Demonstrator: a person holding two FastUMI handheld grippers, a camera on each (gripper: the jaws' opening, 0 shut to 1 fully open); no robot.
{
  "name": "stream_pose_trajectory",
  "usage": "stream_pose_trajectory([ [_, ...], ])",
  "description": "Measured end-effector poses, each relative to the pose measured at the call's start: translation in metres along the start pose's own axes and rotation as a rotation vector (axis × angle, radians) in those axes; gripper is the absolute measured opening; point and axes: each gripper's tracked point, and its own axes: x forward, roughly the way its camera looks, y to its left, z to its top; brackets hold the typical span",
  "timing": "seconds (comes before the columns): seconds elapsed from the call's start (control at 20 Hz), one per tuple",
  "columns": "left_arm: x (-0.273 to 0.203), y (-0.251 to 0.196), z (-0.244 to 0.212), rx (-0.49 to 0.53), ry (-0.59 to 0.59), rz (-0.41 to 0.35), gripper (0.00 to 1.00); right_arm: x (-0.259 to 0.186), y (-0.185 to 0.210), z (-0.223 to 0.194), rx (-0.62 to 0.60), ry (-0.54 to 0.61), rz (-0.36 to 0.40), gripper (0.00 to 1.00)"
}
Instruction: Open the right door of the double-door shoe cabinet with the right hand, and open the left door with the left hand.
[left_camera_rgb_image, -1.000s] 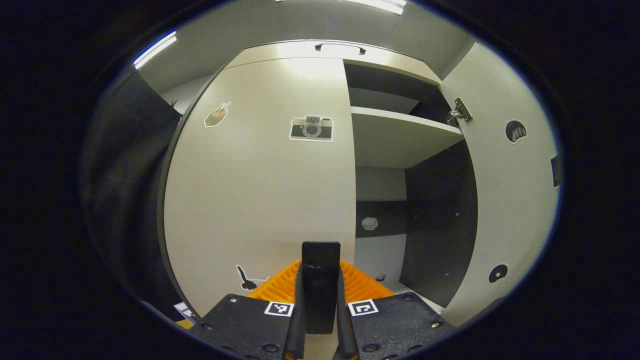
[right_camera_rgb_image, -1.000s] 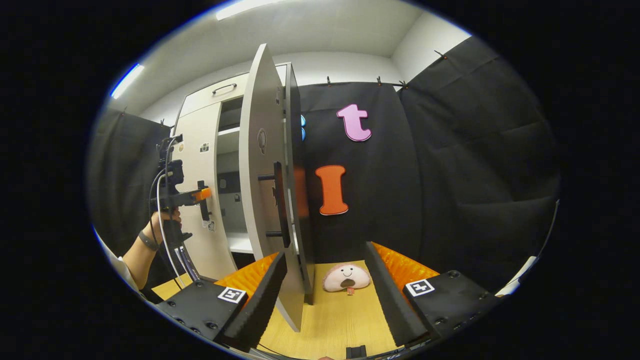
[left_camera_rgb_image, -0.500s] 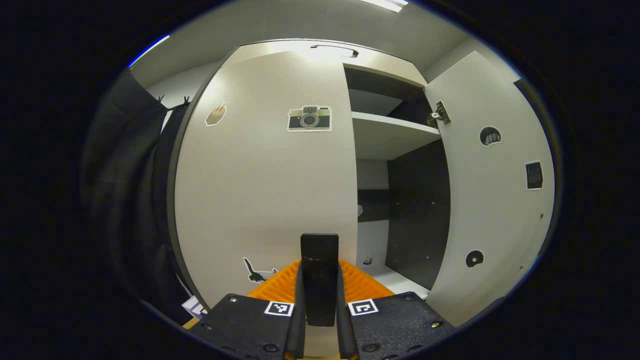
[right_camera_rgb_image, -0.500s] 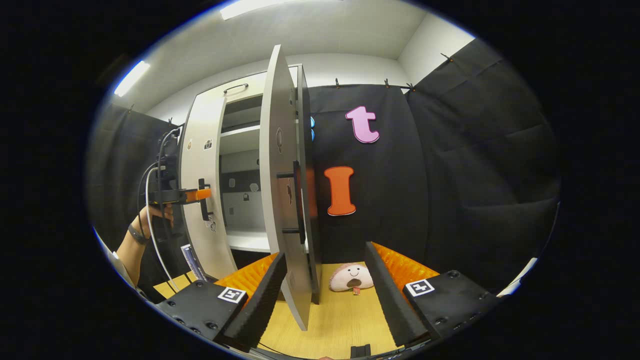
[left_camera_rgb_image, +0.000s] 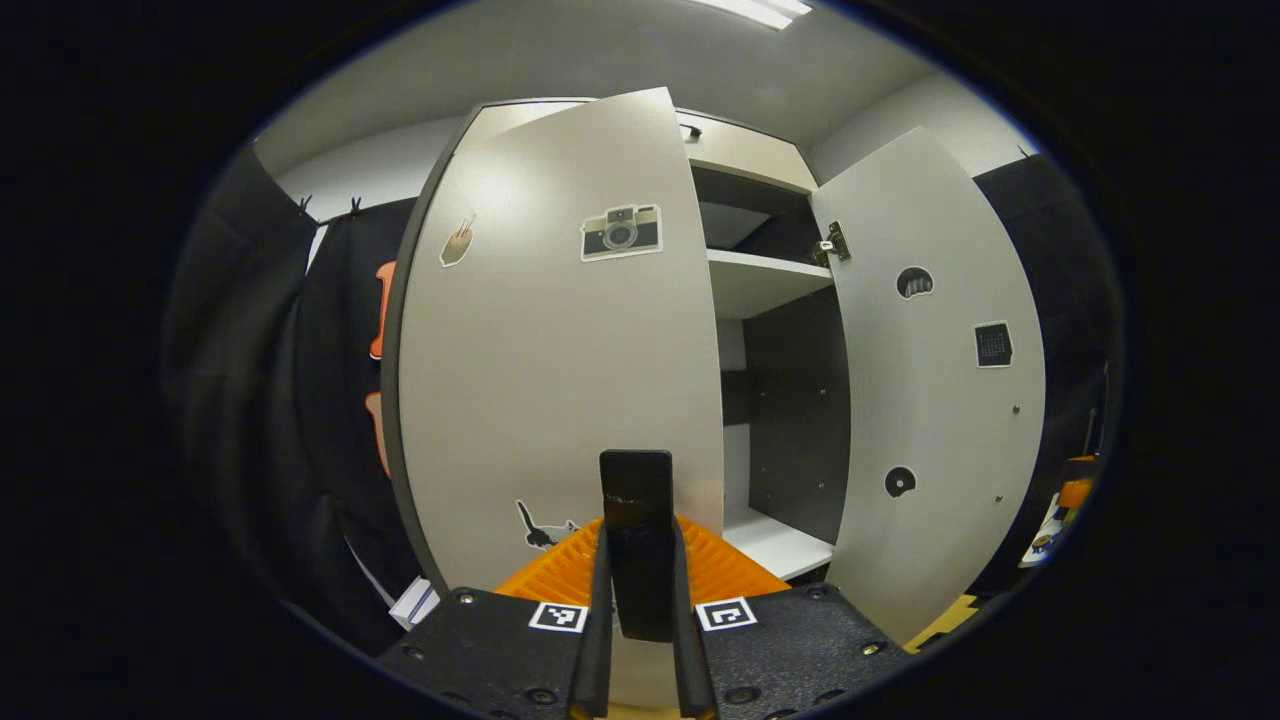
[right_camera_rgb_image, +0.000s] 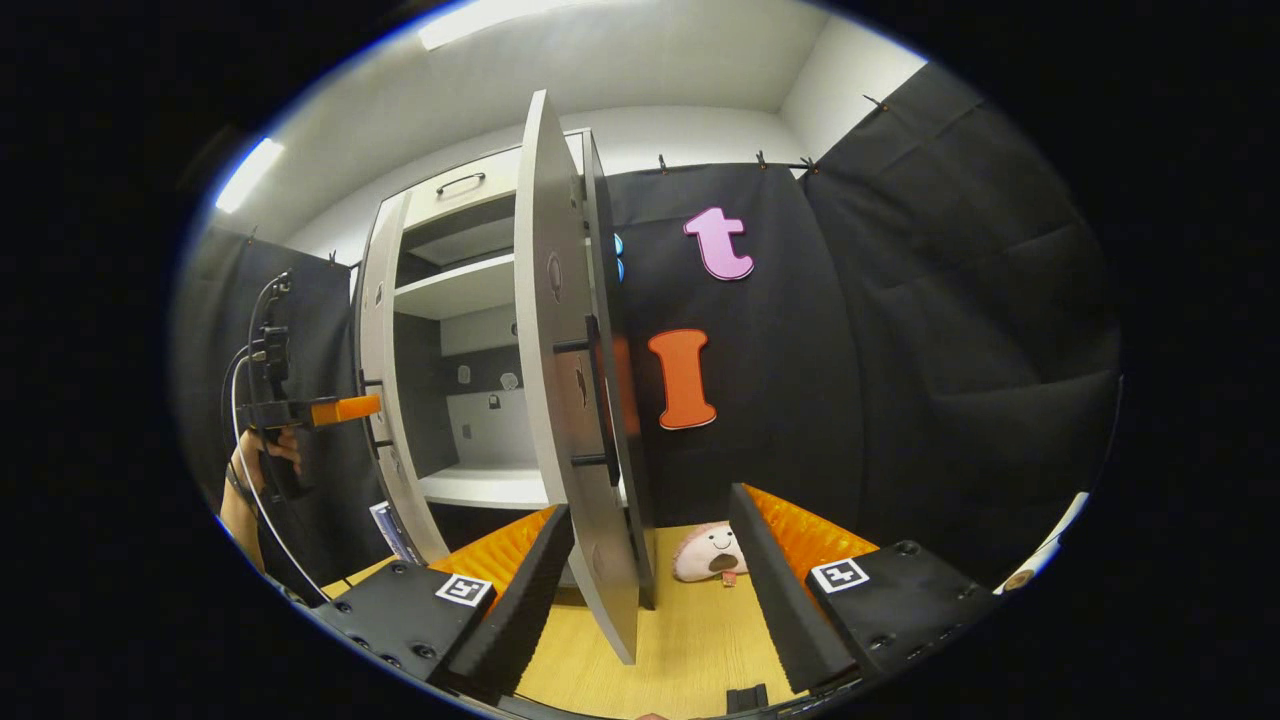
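The pale grey left door (left_camera_rgb_image: 560, 380) of the double-door shoe cabinet has been swung further out than a second ago, so that more black booth cloth is now exposed at its hinge side in the left gripper view. Its dark vertical bar handle (left_camera_rgb_image: 636, 545) is clamped between both fingers of the left gripper (left_camera_rgb_image: 637, 640), which are closed tightly on it. In the right gripper view the same gripper is seen well to the left, level and held by a hand (right_camera_rgb_image: 262, 455) with a bent wrist. The pale grey right door (right_camera_rgb_image: 560, 390) stands wide open, edge-on, much as before. The right gripper (right_camera_rgb_image: 650, 590) is held spread apart around that door's lower edge, gripping nothing. A small pink plush toy (right_camera_rgb_image: 710, 553) lies on the light wooden floor (right_camera_rgb_image: 690, 640) beyond.
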Motion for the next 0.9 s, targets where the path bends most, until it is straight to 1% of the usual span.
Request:
stream_pose_trajectory([
  [0.05,-0.006,0.002,0.0,0.002,0.002,-0.002,0.26,0.0,-0.001,0.0,0.002,0.001,-0.001,0.92],
  [0.25,-0.031,0.015,0.002,-0.024,-0.011,0.042,0.24,0.004,-0.007,0.003,-0.001,-0.003,-0.015,0.92],
  [0.4,-0.05,0.03,0.005,-0.024,-0.016,0.087,0.23,0.006,-0.01,0.003,-0.008,-0.003,-0.019,0.91],
  [0.5,-0.064,0.04,0.007,-0.006,-0.018,0.12,0.22,0.01,-0.011,0.004,-0.011,-0.005,-0.02,0.84],
  [0.55,-0.07,0.046,0.008,-0.007,-0.018,0.135,0.22,0.011,-0.011,0.005,-0.009,-0.006,-0.013,0.96],
  [0.65,-0.075,0.05,0.009,-0.021,-0.015,0.164,0.21,0.016,-0.007,0.004,-0.003,-0.003,0.001,0.97],
  [0.75,-0.078,0.056,0.009,-0.032,-0.016,0.217,0.2,0.018,-0.002,0.002,0.005,0.002,0.017,0.97],
  [0.8,-0.081,0.061,0.01,-0.023,-0.021,0.248,0.2,0.018,0.0,0.0,0.007,0.005,0.024,1.0],
  [0.85,-0.086,0.069,0.011,-0.015,-0.029,0.278,0.2,0.018,0.002,-0.001,0.006,0.011,0.029,0.96],
  [0.9,-0.091,0.078,0.011,-0.019,-0.037,0.309,0.2,0.018,0.002,-0.003,0.001,0.017,0.028,0.84],
])
